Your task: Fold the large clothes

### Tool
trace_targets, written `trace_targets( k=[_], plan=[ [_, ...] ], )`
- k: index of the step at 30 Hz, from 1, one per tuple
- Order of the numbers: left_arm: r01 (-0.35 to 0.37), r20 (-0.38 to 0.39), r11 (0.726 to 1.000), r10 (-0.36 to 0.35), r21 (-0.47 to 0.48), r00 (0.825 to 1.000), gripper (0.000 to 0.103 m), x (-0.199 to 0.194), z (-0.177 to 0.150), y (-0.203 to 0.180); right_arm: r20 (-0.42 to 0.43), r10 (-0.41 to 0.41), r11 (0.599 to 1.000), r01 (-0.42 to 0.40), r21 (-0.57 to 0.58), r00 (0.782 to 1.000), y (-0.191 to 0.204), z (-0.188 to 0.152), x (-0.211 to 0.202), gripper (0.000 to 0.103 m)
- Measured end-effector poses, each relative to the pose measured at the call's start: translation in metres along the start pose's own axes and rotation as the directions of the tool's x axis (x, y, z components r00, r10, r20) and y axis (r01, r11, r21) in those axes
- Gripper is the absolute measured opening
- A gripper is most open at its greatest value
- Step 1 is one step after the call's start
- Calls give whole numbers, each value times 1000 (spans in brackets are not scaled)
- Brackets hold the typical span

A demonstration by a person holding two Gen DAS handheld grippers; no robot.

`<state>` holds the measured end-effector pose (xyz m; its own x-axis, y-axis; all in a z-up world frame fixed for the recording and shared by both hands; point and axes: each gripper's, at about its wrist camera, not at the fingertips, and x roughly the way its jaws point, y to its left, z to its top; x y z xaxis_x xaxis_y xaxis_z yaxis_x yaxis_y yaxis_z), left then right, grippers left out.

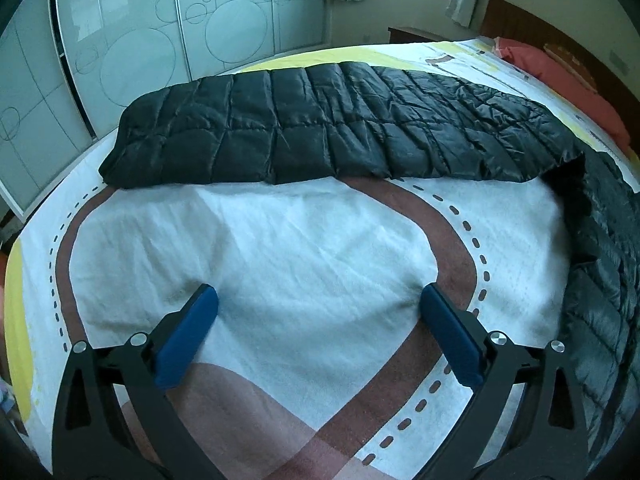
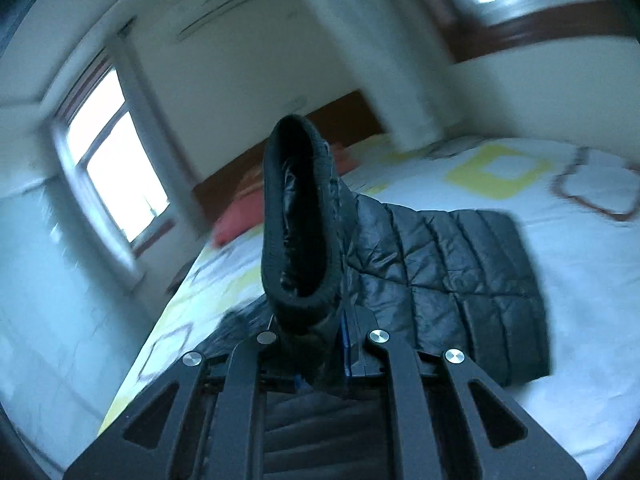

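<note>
The black puffy jacket (image 1: 328,128) lies in a long band across the bed (image 1: 280,240). The right gripper (image 2: 320,344) is squeezed tight on the jacket's knitted cuff (image 2: 298,216) and holds the sleeve up. The left gripper (image 1: 320,320) is wide open over the bare sheet, holding nothing. The shiny quilted cloth looks slippery, so the cuff could slide out, or the folded part could get dragged.

black quilted jacket (image 1: 340,124) across patterned bedsheet (image 1: 280,248), left hand-held gripper (image 1: 320,300) spread wide
</note>
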<state>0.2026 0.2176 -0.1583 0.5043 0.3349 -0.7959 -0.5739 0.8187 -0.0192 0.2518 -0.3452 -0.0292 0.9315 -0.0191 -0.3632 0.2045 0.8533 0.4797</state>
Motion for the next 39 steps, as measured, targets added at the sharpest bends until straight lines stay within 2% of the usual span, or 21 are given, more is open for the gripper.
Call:
trace_targets(
  k=[3,6,9,12,20,24,27,28,29,30,31,33,34,37,39],
  plan=[
    [8,9,1000,-8,-5,1000,101,0,-2,1,-67,55,996,-60,-69,996,53,-26,29,13],
    [11,15,1000,-11,-8,1000,101,-2,-5,3,-128,90,988,-105,-115,988,87,-47,53,13],
    [12,20,1000,-12,-8,1000,101,-3,-8,4,-212,115,975,-152,-164,970,127,-79,82,13],
    [8,24,1000,-8,-5,1000,101,-4,-8,3,-272,125,963,-183,-199,954,153,-106,93,13],
    [8,31,1000,-8,-5,999,101,-4,-9,3,-434,70,930,-217,-297,898,205,-171,141,13],
    [6,32,1000,-6,-4,999,101,-4,-9,3,-492,46,925,-223,-307,869,213,-194,155,14],
    [6,31,1000,-6,-4,999,101,-4,-9,3,-530,30,917,-234,-322,847,214,-205,162,20],
    [7,31,1000,-7,-4,999,101,-4,-9,3,-533,30,916,-237,-324,845,215,-205,161,30],
    [7,31,1000,-7,-4,999,101,-4,-9,3,-540,48,912,-258,-320,840,215,-205,160,54],
    [7,31,1000,-6,-4,999,101,-4,-9,3,-549,76,904,-290,-315,833,218,-206,158,66],
    [6,31,1000,-6,-4,999,101,-4,-9,3,-546,84,897,-301,-323,834,221,-206,156,77],
    [7,31,1000,-7,-4,999,101,-4,-9,3,-518,88,880,-310,-360,851,227,-204,143,77],
    [7,31,1000,-7,-5,999,101,-4,-9,3,-513,104,870,-328,-369,852,229,-201,135,77],
    [7,32,1000,-7,-4,999,101,-4,-9,3,-474,136,865,-338,-372,870,221,-184,115,77],
    [5,32,1000,-5,-3,999,101,-4,-9,2,-427,132,877,-306,-370,894,202,-164,105,67]
  ],
)
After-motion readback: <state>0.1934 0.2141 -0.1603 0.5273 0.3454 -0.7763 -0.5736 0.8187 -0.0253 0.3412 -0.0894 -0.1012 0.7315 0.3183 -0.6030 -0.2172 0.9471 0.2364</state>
